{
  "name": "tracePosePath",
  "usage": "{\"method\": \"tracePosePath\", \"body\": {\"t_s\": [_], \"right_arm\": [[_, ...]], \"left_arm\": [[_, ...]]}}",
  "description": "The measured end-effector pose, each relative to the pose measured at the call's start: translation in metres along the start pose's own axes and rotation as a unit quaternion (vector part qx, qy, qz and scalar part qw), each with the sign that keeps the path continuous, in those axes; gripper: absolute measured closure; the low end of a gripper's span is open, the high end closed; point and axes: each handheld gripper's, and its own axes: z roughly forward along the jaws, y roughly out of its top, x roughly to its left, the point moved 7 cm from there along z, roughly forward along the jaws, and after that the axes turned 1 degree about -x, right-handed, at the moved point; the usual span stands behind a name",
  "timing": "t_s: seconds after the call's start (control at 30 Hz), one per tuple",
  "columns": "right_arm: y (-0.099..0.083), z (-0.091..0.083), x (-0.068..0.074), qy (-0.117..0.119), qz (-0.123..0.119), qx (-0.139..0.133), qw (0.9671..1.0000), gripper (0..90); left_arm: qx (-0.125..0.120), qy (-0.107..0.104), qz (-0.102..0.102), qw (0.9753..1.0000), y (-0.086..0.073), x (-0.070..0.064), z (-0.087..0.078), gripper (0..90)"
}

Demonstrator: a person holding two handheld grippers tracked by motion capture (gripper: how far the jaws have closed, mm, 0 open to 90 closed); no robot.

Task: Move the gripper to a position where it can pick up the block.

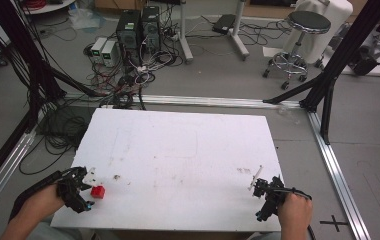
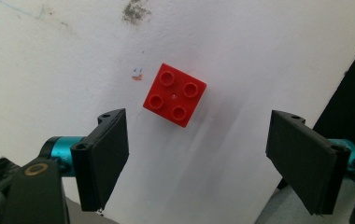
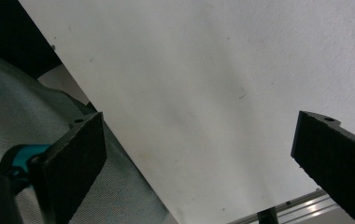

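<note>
In the high view the person's forearms are running off the bottom edge, and the red brick (image 1: pixel 97 191) is showing too small for its studs to be told. In the right gripper view the right gripper (image 3: pixel 199 163) is having its right-hand jaw cut by the picture's corner. In the left gripper view the bench (image 2: pixel 259 46) is running past the edges.

Red brick (image 2: pixel 174 94) of glossy, smooth plastic with round studs; white table (image 1: pixel 188 150) matt, faintly scuffed and stained; left gripper (image 2: pixel 199 154) has matt black, finely textured pads and shiny teal metal fittings.
</note>
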Motion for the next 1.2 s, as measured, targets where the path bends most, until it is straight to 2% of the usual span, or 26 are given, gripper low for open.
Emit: {"method": "tracePosePath", "body": {"t_s": [0.23, 0.53, 0.57, 0.6, 0.73, 0.77, 0.8, 0.97, 1.03, 1.07, 1.1, 1.2], "right_arm": [[-0.001, 0.0, -0.001, 0.001, 0.0, -0.005, 1.0, 2.9], [-0.002, -0.001, 0.0, 0.001, 0.002, -0.008, 1.0, 2.9], [-0.001, -0.001, 0.0, 0.001, 0.003, -0.007, 1.0, 2.9], [-0.001, -0.001, 0.0, 0.001, 0.003, -0.007, 1.0, 2.9], [-0.001, -0.001, 0.0, 0.0, 0.002, -0.008, 1.0, 2.9], [-0.001, -0.001, 0.0, 0.001, 0.001, -0.008, 1.0, 3.0], [-0.001, -0.001, 0.0, 0.001, 0.001, -0.008, 1.0, 3.0], [-0.001, 0.0, 0.0, 0.002, -0.001, -0.006, 1.0, 3.0], [0.0, 0.0, 0.0, 0.002, -0.001, -0.008, 1.0, 2.9], [0.0, 0.0, 0.0, 0.002, -0.001, -0.008, 1.0, 2.9], [0.0, -0.001, 0.0, 0.002, 0.0, -0.007, 1.0, 3.0], [0.0, -0.001, 0.0, 0.002, 0.0, -0.007, 1.0, 2.9]], "left_arm": [[-0.007, -0.007, 0.044, 0.999, 0.004, 0.004, -0.003, 21.5], [0.007, -0.007, 0.063, 0.998, 0.005, 0.015, 0.001, 21.5], [0.008, -0.017, 0.081, 0.9965, 0.007, 0.016, 0.002, 21.5], [0.008, -0.017, 0.081, 0.9965, 0.007, 0.016, 0.002, 21.5], [0.013, -0.022, 0.106, 0.9941, 0.01, 0.018, 0.002, 21.5], [0.017, -0.029, 0.119, 0.9923, 0.01, 0.019, 0.002, 21.5], [0.014, -0.031, 0.12, 0.9922, 0.011, 0.019, 0.002, 21.5], [0.021, -0.044, 0.148, 0.9877, 0.012, 0.019, 0.006, 21.5], [0.023, -0.046, 0.151, 0.9872, 0.013, 0.019, 0.008, 21.5], [0.028, -0.048, 0.159, 0.9858, 0.013, 0.02, 0.008, 21.5], [0.027, -0.048, 0.156, 0.9862, 0.013, 0.02, 0.01, 21.5], [0.029, -0.055, 0.169, 0.9836, 0.013, 0.019, 0.013, 21.6]]}}
